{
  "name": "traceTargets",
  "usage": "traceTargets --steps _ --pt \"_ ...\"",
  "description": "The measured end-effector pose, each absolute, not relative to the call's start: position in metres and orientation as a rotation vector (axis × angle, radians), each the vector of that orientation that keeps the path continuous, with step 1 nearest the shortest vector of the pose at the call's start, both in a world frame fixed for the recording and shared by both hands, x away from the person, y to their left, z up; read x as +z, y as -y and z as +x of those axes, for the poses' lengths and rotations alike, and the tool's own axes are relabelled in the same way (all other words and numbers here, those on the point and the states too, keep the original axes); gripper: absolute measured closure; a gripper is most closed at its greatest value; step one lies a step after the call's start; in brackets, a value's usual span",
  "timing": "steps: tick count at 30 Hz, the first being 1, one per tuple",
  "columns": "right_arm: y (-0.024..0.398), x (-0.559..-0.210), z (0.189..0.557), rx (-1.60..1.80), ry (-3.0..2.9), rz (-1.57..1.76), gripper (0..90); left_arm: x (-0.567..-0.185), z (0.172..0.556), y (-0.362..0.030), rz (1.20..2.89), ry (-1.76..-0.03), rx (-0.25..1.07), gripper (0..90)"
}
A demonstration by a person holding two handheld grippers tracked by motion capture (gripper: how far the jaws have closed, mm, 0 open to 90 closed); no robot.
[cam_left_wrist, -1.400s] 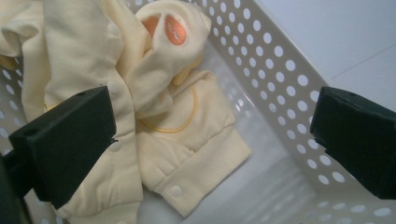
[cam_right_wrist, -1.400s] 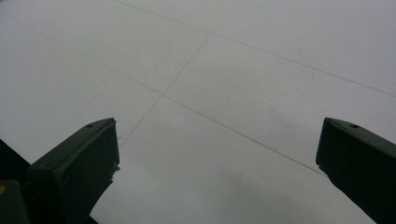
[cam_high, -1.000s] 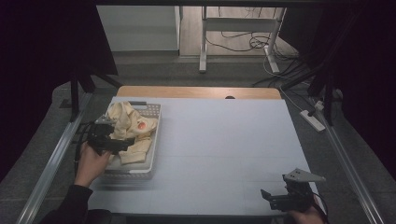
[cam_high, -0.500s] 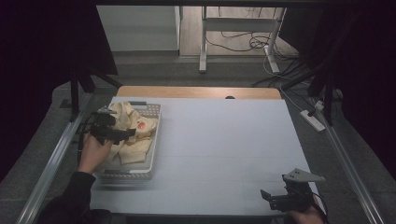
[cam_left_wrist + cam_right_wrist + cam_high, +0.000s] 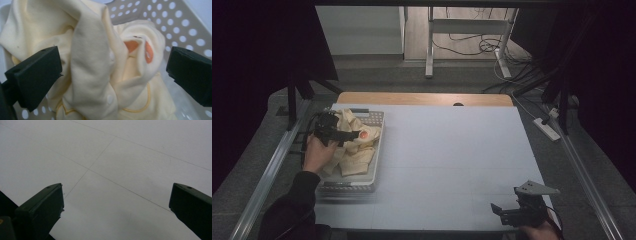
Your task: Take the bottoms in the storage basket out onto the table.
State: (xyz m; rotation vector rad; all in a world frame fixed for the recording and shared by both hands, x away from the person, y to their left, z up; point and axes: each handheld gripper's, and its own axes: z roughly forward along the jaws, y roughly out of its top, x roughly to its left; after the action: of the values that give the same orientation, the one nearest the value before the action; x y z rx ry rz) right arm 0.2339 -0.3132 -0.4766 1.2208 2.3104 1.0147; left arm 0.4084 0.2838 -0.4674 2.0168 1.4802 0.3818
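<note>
A crumpled pale yellow garment (image 5: 354, 145) with an orange patch lies in a white perforated basket (image 5: 373, 175) at the table's left. My left gripper (image 5: 356, 134) hovers over the garment, open. In the left gripper view its jaws stand wide apart on either side of a raised yellow fold (image 5: 95, 65), and the orange patch (image 5: 132, 46) shows behind. My right gripper (image 5: 499, 210) rests open near the table's front right edge. The right gripper view looks between its spread jaws onto the bare white table (image 5: 120, 170).
The white table (image 5: 452, 155) spreads between the basket and the right gripper. Metal rails (image 5: 272, 165) run along both sides. A wooden strip (image 5: 422, 98) edges the far side. Cables and a power strip (image 5: 548, 129) lie on the floor beyond.
My left gripper has moved toward the far end of the basket, over the garment. The right gripper has stayed in place.
</note>
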Motion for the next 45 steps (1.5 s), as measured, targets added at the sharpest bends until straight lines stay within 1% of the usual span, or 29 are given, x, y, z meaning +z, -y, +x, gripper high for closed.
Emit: traceTargets --steps 6,17,26,32,39,41,42,45 --pt "0.313 -0.477 0.234 1.014 -2.313 1.222 0.1 -0.472 0.421 -0.283 2.032 -1.503 0.336 0.0" --pt "0.313 -0.477 0.234 1.014 -2.318 1.22 0.2 -0.488 0.437 -0.273 2.099 -1.561 0.306 0.0" --pt "0.313 -0.477 0.234 1.016 -2.319 1.22 0.2 -0.504 0.448 -0.273 2.102 -1.594 0.181 0.0" --pt "0.313 -0.477 0.234 1.014 -2.322 1.216 0.3 -0.513 0.452 -0.267 2.202 -1.593 0.164 0.0" --pt "0.313 -0.477 0.234 1.017 -2.321 1.214 0.3 -0.519 0.456 -0.264 2.235 -1.584 0.115 0.0" --pt "0.313 -0.477 0.234 1.017 -2.322 1.213 0.3 -0.519 0.456 -0.263 2.244 -1.585 0.114 2.0" --pt "0.313 -0.477 0.234 1.017 -2.322 1.213 0.3 -0.518 0.456 -0.264 2.242 -1.582 0.104 4.5" --pt "0.313 -0.477 0.234 1.016 -2.323 1.212 0.3 -0.518 0.455 -0.267 2.235 -1.567 0.07 16.6"
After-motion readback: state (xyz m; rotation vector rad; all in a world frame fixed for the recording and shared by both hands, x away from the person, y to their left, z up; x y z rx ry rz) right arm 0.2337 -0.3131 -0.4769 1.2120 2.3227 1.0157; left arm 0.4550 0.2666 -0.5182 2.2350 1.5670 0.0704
